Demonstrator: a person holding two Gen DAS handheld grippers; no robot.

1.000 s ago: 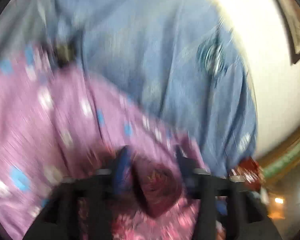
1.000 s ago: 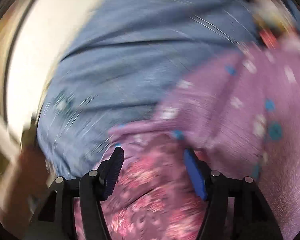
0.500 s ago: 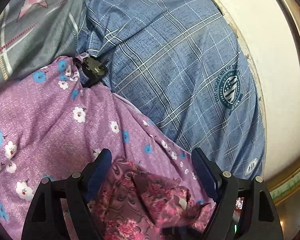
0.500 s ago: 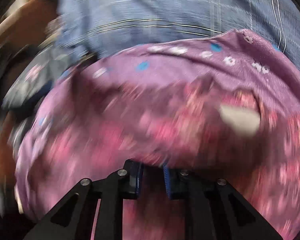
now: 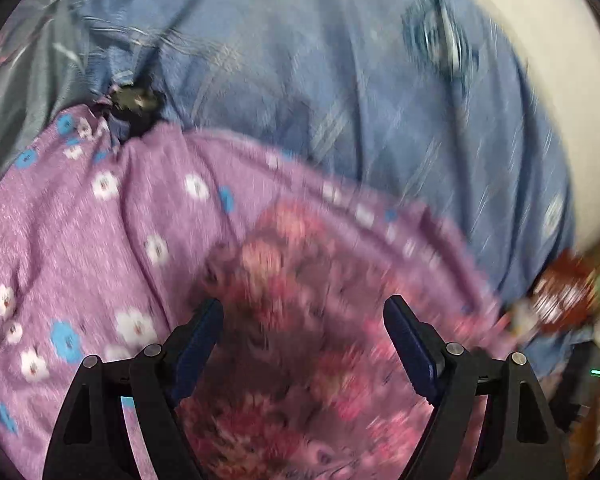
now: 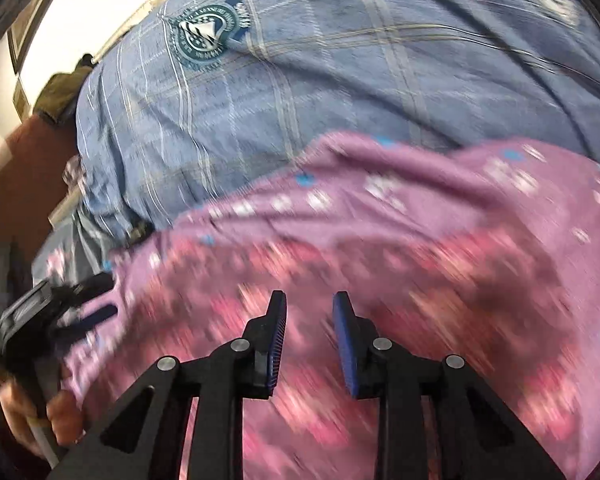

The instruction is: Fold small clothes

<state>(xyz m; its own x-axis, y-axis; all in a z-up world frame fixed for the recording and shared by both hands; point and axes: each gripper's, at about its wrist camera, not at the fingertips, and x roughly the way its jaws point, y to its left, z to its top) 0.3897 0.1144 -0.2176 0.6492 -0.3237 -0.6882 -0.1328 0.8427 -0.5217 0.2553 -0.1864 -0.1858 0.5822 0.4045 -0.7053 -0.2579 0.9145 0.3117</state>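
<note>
A small dark pink flowered garment (image 5: 300, 320) lies on a lilac sheet with white and blue flowers (image 5: 80, 240). My left gripper (image 5: 303, 312) is open wide just above the garment, a finger on each side of it. In the right wrist view the garment (image 6: 420, 300) is blurred and fills the lower frame. My right gripper (image 6: 310, 304) hovers over it with the jaws a narrow gap apart and nothing between them. The left gripper (image 6: 40, 320) shows at the left edge of that view, held in a hand.
A blue checked cloth with round green emblems (image 5: 340, 80) (image 6: 300, 80) covers the bed beyond the lilac sheet. A small dark object (image 5: 134, 98) lies at the sheet's far corner. A grey patterned cloth (image 5: 28, 72) is at far left. A pale wall (image 5: 540, 60) is to the right.
My right gripper, shut on the garment half a second ago, has opened a little and let it go. My left gripper stays open over the garment. Both views are blurred by motion.
</note>
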